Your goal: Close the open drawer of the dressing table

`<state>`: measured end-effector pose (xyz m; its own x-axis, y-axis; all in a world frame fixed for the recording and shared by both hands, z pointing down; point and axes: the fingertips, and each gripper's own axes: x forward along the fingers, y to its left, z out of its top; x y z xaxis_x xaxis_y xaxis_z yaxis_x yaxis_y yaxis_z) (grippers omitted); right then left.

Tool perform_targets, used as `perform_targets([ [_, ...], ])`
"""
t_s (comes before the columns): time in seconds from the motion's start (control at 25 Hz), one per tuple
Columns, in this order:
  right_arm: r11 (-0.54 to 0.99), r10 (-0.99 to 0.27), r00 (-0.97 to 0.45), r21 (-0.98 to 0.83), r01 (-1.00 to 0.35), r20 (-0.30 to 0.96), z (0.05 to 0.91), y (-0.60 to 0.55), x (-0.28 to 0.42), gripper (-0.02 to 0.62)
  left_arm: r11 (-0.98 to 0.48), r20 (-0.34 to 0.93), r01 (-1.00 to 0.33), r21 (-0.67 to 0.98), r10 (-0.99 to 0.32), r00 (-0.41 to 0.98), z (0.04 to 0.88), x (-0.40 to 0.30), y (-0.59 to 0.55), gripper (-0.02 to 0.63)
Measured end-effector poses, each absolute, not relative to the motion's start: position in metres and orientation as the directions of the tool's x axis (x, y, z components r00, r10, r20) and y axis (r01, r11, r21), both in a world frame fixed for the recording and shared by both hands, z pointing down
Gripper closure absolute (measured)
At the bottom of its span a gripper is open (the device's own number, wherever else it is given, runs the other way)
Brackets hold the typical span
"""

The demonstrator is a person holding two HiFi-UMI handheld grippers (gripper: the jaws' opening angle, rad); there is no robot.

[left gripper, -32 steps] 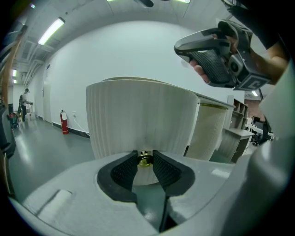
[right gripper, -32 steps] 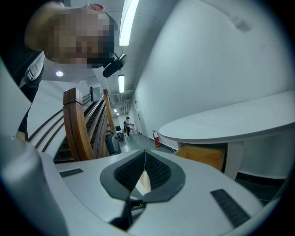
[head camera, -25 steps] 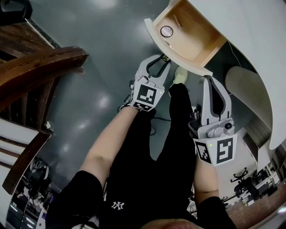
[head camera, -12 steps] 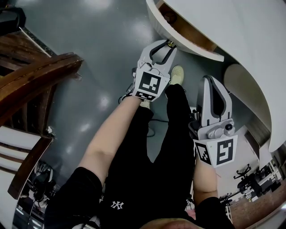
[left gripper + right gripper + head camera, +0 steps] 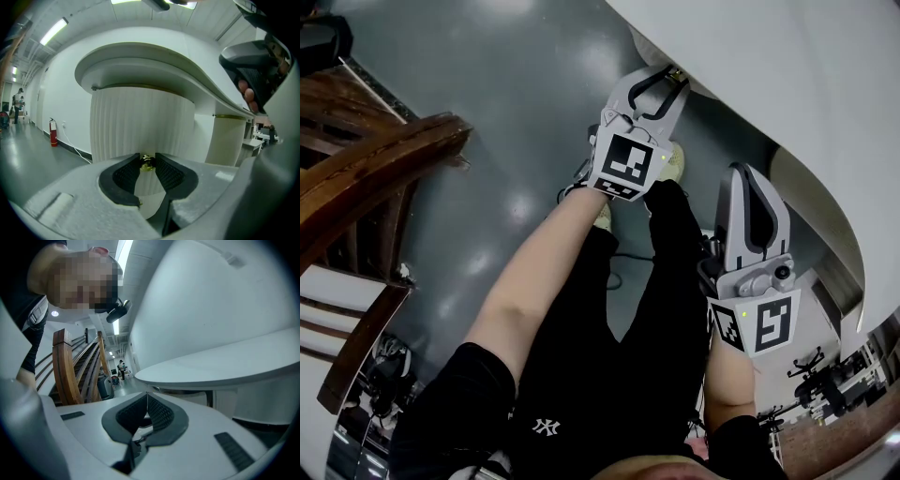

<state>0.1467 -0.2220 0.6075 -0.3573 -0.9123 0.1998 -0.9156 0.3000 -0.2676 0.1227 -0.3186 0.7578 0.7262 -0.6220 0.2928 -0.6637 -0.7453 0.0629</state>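
1. L gripper [image 5: 147,158] – jaws nearly together, pinching small brass knob [image 5: 147,163] at the tips. In head view, reaches fwd on an outstretched arm to the dressing table's edge.
2. Knob fixed to fluted white drawer front [image 5: 140,122]. Drawer tucked in under curved tabletop [image 5: 154,61], none of its inside showing in any view.
3. R gripper [image 5: 146,398] – jaws shut tip to tip, nothing between. Held low beside person's right leg [image 5: 680,281], well apart from knob, pointing up twd the table's white underside.
4. Further out: glossy grey floor [image 5: 506,94] below. Dark wooden rail [image 5: 384,159] at head view's left. Red fire extinguisher [image 5: 53,132] against far wall in L gripper view. Pale shoe [image 5: 674,161] just under L gripper in head view.
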Motion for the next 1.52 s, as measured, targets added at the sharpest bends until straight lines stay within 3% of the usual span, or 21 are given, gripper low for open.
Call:
perform_targets([
  [0.8, 0.316, -0.907, -0.374, -0.274, -0.908, 0.193, 0.617, -0.236, 0.166, 0.578, -0.746, 0.212, -0.662, 0.07, -0.638, 0.741, 0.752, 0.152, -0.352, 0.499],
  [1.32, 0.317, -0.897, -0.381, -0.276, -0.907, 0.222, 0.59, -0.228, 0.143, 0.578, -0.72, 0.277, -0.673, 0.168, -0.621, 0.733, 0.723, 0.111, -0.319, 0.499],
  [1.52, 0.298, -0.909, -0.356, -0.258, -0.919, 0.218, 0.564, -0.223, 0.138, 0.578, -0.742, 0.282, -0.655, 0.143, -0.604, 0.746, 0.678, 0.098, -0.295, 0.538],
])
